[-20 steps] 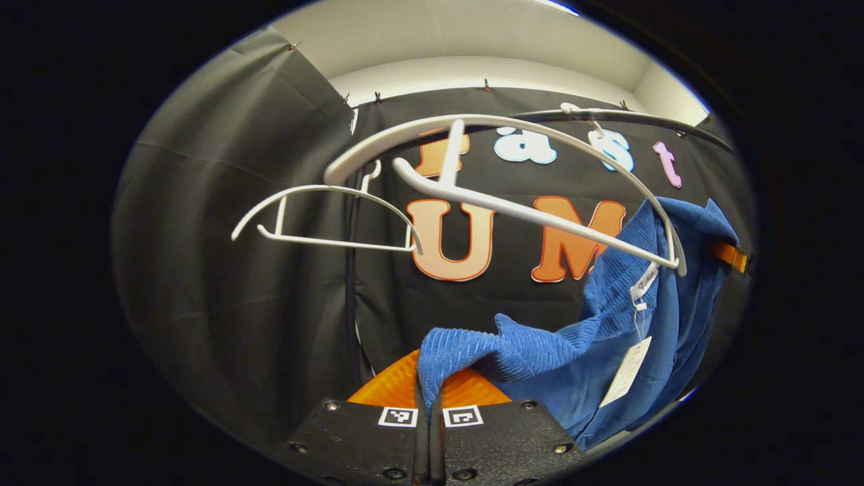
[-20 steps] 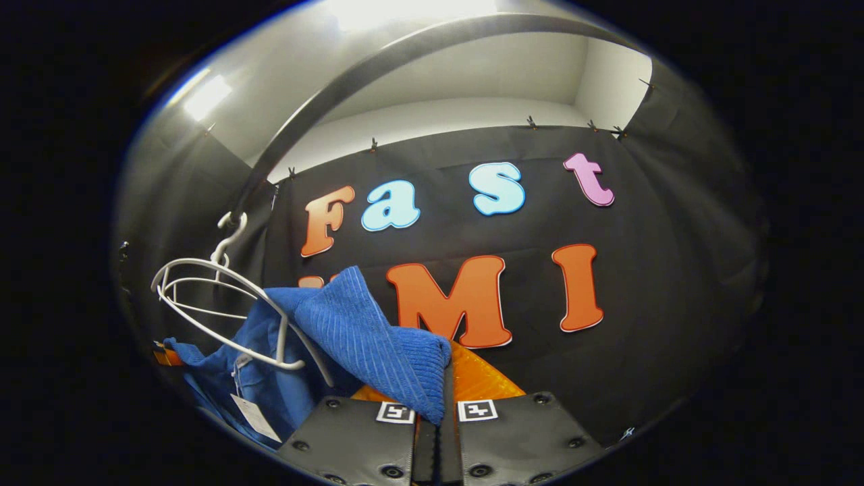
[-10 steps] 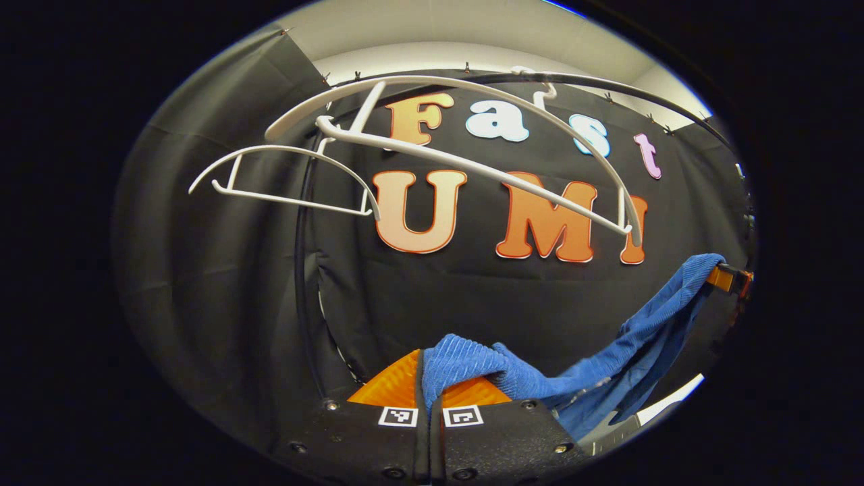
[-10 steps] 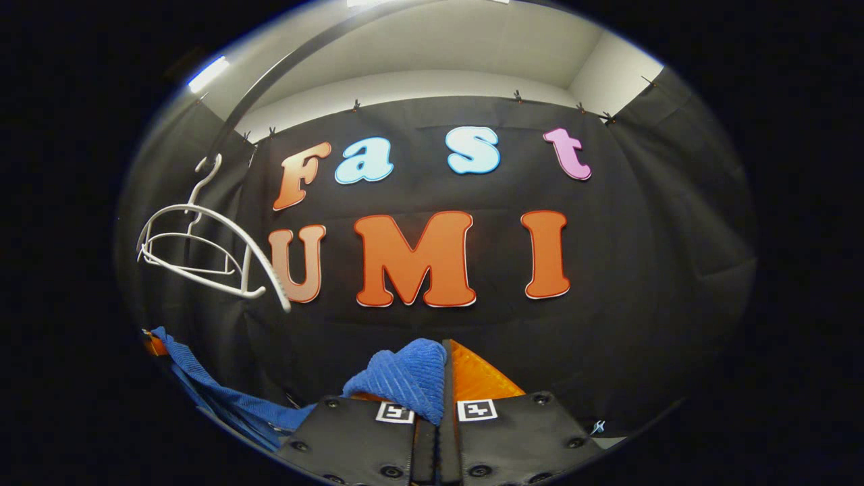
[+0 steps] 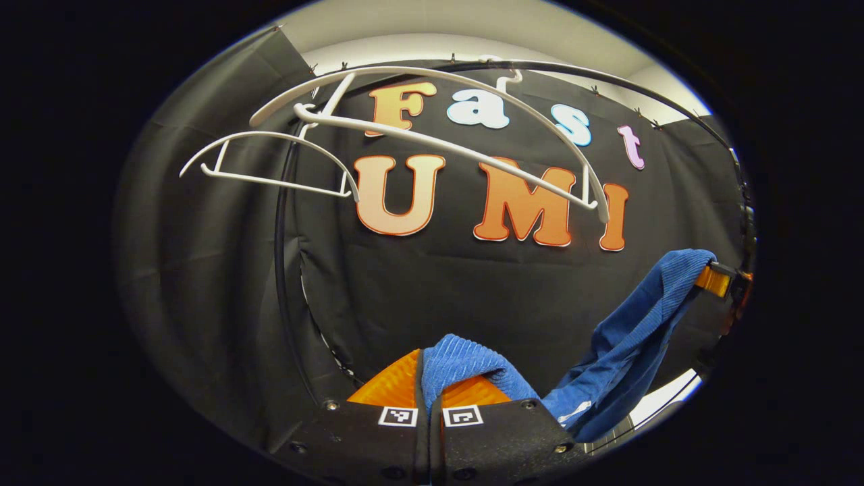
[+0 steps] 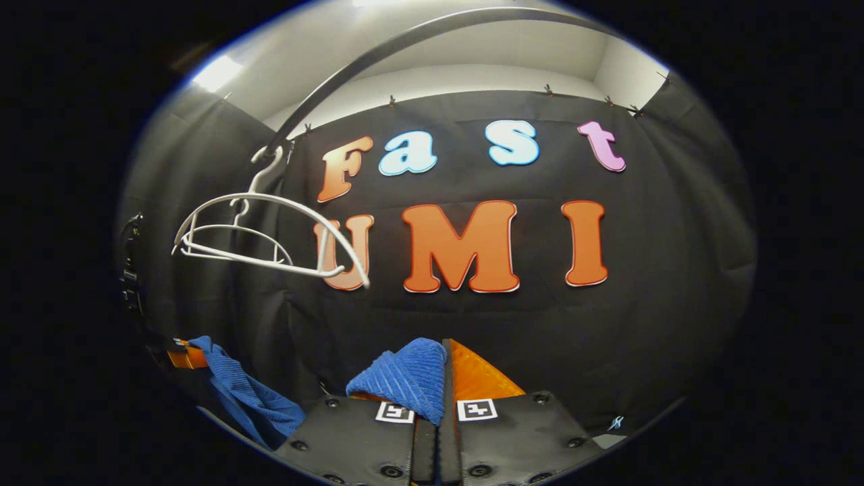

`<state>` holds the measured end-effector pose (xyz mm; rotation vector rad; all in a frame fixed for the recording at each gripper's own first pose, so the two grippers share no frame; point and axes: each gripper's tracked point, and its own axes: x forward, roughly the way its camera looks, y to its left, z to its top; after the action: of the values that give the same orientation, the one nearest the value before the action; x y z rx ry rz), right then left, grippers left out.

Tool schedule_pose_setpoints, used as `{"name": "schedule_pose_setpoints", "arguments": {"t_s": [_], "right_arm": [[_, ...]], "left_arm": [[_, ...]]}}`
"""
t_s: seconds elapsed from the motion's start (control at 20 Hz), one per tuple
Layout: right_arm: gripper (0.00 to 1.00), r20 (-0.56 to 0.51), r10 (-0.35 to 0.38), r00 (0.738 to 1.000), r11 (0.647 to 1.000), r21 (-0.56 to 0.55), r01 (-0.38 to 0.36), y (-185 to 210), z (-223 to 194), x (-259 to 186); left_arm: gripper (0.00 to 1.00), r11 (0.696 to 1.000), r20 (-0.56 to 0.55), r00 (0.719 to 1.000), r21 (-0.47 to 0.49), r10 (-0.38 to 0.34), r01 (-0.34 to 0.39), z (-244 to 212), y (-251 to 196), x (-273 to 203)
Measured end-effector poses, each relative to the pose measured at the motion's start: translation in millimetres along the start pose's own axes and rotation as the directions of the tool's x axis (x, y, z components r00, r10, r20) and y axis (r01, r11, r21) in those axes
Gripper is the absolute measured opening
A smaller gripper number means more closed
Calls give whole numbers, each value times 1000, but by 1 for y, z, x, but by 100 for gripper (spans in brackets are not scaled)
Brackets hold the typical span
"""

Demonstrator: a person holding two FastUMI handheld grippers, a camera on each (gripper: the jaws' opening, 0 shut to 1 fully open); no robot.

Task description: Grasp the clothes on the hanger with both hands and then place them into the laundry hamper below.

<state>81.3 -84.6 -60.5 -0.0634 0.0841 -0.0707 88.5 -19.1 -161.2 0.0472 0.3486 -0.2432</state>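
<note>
A blue ribbed garment (image 5: 621,344) sags free between my two grippers, below the bare white hangers (image 5: 432,135) on the dark rail (image 5: 607,77). My left gripper (image 5: 426,368) is shut on one bunched corner of the cloth. The other end rises at the far right, where the right gripper's tip (image 5: 714,280) pinches it. In the right gripper view, my right gripper (image 6: 442,364) is shut on a fold of the blue garment (image 6: 405,378). More of it hangs at the lower left from the left gripper (image 6: 182,354). White hangers (image 6: 263,236) dangle at upper left.
The curved rail (image 6: 405,47) arcs overhead with two empty hangers on it. A pale floor strip (image 5: 665,398) shows low at the right in the left gripper view. The hamper is out of sight.
The garment has come off the hanger and dropped with both grippers. The hangers now sit higher in both views, bare, and the cloth droops lower between the hands.
</note>
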Motion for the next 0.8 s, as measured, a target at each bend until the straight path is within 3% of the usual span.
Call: {"name": "schedule_pose_setpoints", "arguments": {"t_s": [0.15, 0.4, 0.65, 0.8], "right_arm": [[14, -73, 71, 995, 997, 27, -69, 34, -34, 0], [14, -213, 165, 963, 985, 86, -149, 80, -98, -3], [14, -365, 222, 904, 975, 80, -207, 107, -166, -4], [14, -451, 250, 857, 968, 111, -224, 118, -204, -7]], "left_arm": [[1, 1000, -40, 999, -30, -10, 9, -20, -3, 5], [1, 993, -146, 989, -115, -11, -6, -77, -20, 16], [1, 982, -267, 961, -186, -68, 18, -131, -45, 29], [1, 979, -351, 929, -197, -121, 53, -165, -61, 30]]}}
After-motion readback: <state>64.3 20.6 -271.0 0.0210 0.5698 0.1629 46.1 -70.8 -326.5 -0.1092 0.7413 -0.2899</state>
